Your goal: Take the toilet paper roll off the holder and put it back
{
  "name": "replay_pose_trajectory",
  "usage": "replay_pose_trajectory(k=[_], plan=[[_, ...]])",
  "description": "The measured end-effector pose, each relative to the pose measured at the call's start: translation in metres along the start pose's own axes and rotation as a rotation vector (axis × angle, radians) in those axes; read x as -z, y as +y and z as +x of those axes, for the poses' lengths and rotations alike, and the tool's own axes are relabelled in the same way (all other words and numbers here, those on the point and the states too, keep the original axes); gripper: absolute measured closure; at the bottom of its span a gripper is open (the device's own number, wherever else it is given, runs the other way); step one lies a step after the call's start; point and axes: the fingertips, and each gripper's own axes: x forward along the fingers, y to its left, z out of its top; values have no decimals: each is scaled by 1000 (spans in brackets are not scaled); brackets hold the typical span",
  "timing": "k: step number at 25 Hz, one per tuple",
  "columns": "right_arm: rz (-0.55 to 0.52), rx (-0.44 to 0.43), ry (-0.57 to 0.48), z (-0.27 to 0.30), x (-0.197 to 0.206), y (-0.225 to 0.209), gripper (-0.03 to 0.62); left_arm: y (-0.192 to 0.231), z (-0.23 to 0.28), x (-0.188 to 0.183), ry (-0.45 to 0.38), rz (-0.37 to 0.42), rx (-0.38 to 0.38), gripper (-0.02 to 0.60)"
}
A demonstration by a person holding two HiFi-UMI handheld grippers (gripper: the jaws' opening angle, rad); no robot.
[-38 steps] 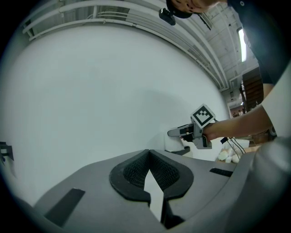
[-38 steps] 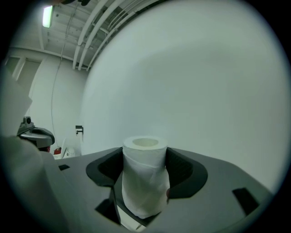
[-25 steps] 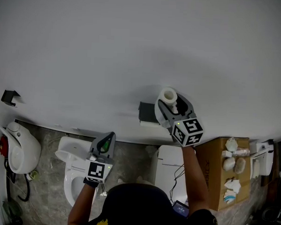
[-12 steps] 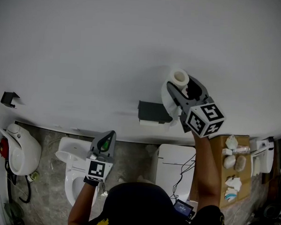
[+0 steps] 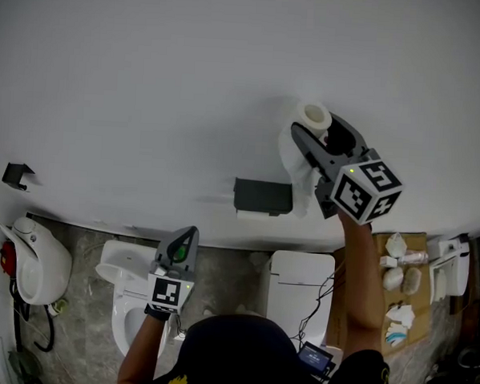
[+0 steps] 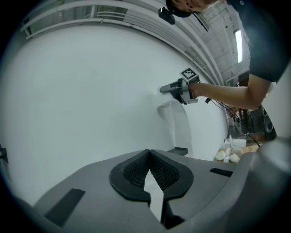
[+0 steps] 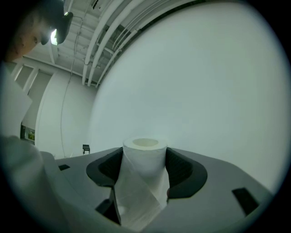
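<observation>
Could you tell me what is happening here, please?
A person works with a gripper in each hand. The right gripper is clamped on the toilet paper roll, held up by the white wall, above and right of the dark holder, with a loose sheet hanging. The left gripper hangs lower, shut and empty.
</observation>
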Motion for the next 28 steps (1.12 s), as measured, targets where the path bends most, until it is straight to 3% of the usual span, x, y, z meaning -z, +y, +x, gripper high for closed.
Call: replay_pose_trajectory(k=[28], plan=[[-8,-46,0,4,1,0,315,-10,9,-1,3,11,13,565]])
